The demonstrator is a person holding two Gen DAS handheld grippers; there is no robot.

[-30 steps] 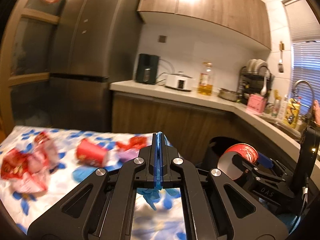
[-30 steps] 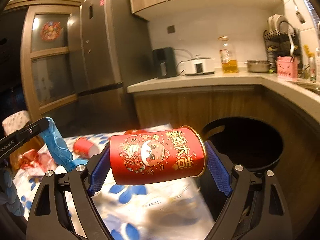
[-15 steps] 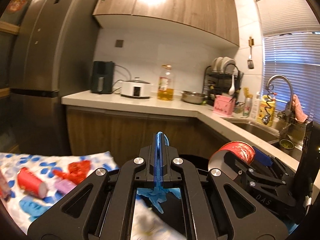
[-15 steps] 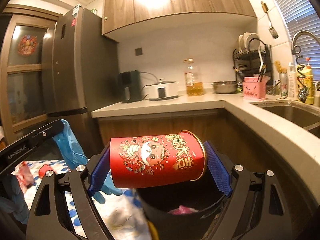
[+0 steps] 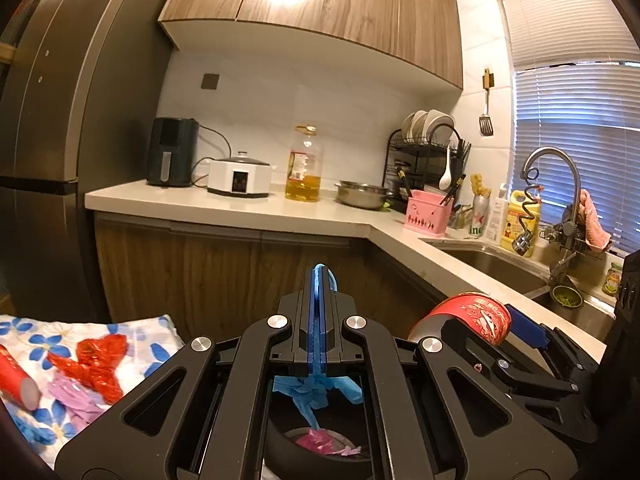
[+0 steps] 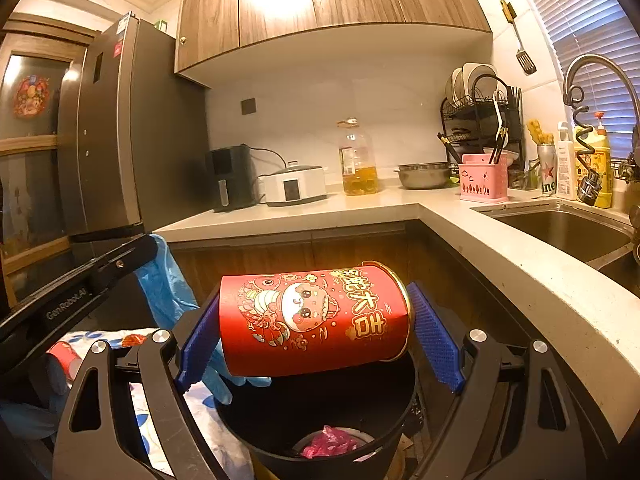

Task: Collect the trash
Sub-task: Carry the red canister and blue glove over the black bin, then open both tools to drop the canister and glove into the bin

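Note:
My right gripper (image 6: 316,334) holds a red paper cup (image 6: 314,318) with gold print sideways between its blue pads, right above the black trash bin (image 6: 316,420). The right pad stands slightly off the cup's rim. My left gripper (image 5: 319,304) is shut on a blue plastic glove (image 5: 314,394) that dangles over the same bin (image 5: 280,436). Pink trash (image 6: 328,446) lies in the bin. The glove (image 6: 168,284) and left gripper also show in the right wrist view. The cup (image 5: 468,314) shows at right in the left wrist view.
A table with a blue-flowered cloth (image 5: 24,336) at left carries a red wrapper (image 5: 96,364), a red cup (image 5: 16,376) and a purple scrap (image 5: 76,396). Behind are the kitchen counter (image 5: 240,208), sink (image 5: 492,268) and fridge (image 5: 60,120).
Both grippers have swung right from over the table to above the trash bin, carrying the glove and the cup. The bin's inside has come into view below them.

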